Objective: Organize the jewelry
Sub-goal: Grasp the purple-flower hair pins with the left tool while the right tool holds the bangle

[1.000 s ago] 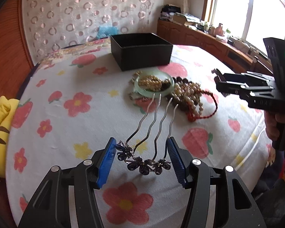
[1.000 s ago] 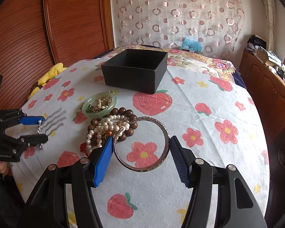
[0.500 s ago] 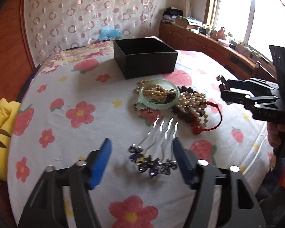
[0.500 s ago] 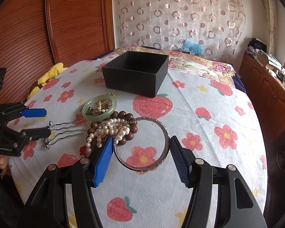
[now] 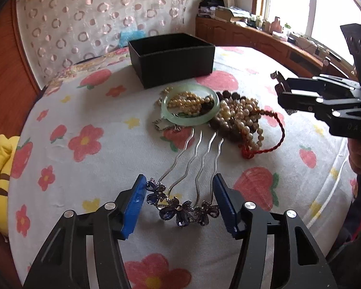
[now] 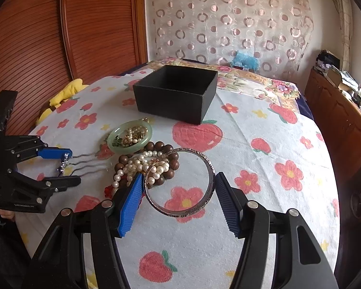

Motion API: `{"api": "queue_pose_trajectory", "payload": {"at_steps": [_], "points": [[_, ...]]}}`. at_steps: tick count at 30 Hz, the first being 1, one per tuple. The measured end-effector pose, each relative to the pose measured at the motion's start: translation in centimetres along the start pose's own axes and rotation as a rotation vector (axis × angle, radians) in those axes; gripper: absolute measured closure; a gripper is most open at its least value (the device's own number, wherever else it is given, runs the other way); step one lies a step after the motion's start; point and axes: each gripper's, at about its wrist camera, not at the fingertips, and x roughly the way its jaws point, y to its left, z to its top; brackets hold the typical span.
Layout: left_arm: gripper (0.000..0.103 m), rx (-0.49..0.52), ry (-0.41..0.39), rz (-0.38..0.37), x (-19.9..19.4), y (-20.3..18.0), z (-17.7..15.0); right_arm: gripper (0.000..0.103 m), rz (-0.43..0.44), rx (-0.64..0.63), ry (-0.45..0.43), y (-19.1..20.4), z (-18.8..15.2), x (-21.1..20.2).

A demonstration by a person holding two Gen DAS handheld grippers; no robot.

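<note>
A silver hair comb with blue flower jewels (image 5: 180, 207) lies on the cloth between the fingers of my left gripper (image 5: 179, 197), which is open around its flower end. My right gripper (image 6: 178, 202) is open around a silver bangle (image 6: 180, 183) that lies flat on the cloth. A pile of jewelry sits beyond: a green jade bangle (image 5: 190, 106) with a pearl chain inside, a pearl necklace (image 5: 243, 118), brown wooden beads (image 6: 161, 149) and a red cord (image 5: 274, 137). An open black box (image 5: 172, 57) stands behind the pile.
A flower-and-strawberry cloth (image 5: 84, 144) covers the round table. A yellow cushion (image 5: 0, 166) lies off its left edge. A wooden sideboard (image 6: 337, 110) with clutter runs along the window side. A wooden wall panel (image 6: 36, 36) stands behind.
My left gripper drew back from the comb, then came forward again so its open fingers flank the flower end. My right gripper has stayed open around the silver bangle.
</note>
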Motion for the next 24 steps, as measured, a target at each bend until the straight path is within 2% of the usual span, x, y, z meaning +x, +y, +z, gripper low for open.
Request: {"api": "queue_pose_trajectory", "payload": {"at_steps": [7,8,9,10,17,24], "points": [[0.050,-0.032,-0.069,0.001,-1.5,1.1,1.2,0.040,0.002,-0.016,-0.004,0.2,0.8,0.3],[0.055,-0.036,-0.078,0.003,-1.6,1.3,1.4,0.040,0.003,-0.022,-0.004,0.3,1.0,0.5],[0.078,-0.043,-0.081,0.006,-1.6,1.6,1.7,0.040,0.003,-0.027,-0.004,0.3,1.2,0.7],[0.080,-0.052,-0.081,-0.005,-1.5,1.9,2.0,0.040,0.003,-0.031,-0.005,0.3,1.4,0.8],[0.080,-0.062,-0.077,-0.021,-0.1,3.0,3.5,0.040,0.020,-0.030,-0.011,-0.1,2.8,2.1],[0.077,-0.072,-0.048,-0.082,0.6,3.2,3.2,0.040,0.024,-0.016,-0.004,-0.7,2.6,2.4]]}}
